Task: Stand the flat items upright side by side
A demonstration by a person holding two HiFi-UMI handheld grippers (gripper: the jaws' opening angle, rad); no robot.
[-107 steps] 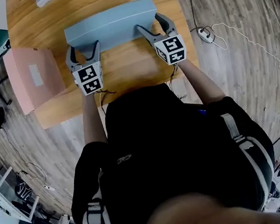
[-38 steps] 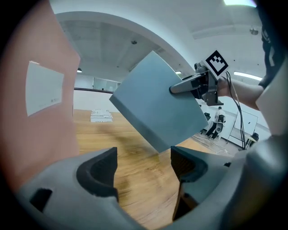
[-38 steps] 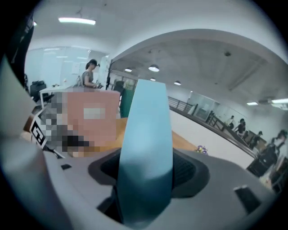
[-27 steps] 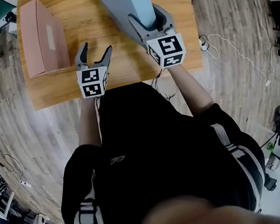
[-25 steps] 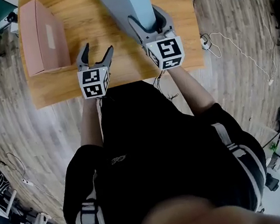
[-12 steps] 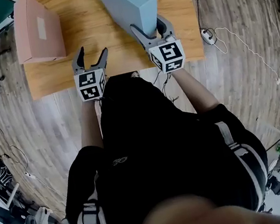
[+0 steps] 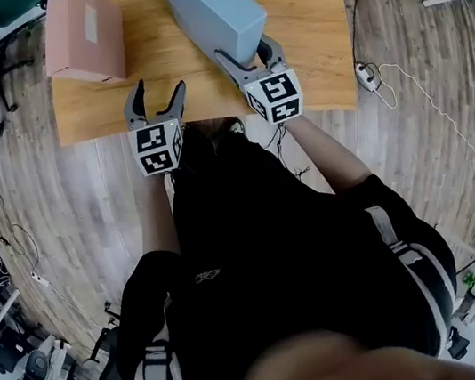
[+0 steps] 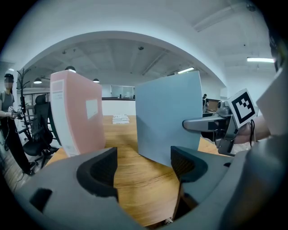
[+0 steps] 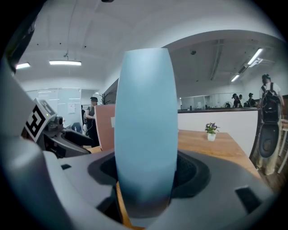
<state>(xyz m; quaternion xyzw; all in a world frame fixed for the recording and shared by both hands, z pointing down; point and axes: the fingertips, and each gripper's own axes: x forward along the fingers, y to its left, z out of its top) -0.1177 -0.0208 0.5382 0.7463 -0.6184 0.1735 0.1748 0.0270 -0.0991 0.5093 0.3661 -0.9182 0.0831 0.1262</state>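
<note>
Right gripper view: my R gripper point(image 7: 243, 51) pinches the blue box point(image 7: 208, 4) by its near end, upright over table point(image 7: 304, 20). L gripper point(image 7: 156, 96) spread wide, empty. Pink box point(image 7: 84, 30) stands upright, apart on the left.

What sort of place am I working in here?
Most likely an open-plan office or lab: a long wooden table, a black office chair beside it, a ceiling strip light, and people standing by a white counter further back.
</note>
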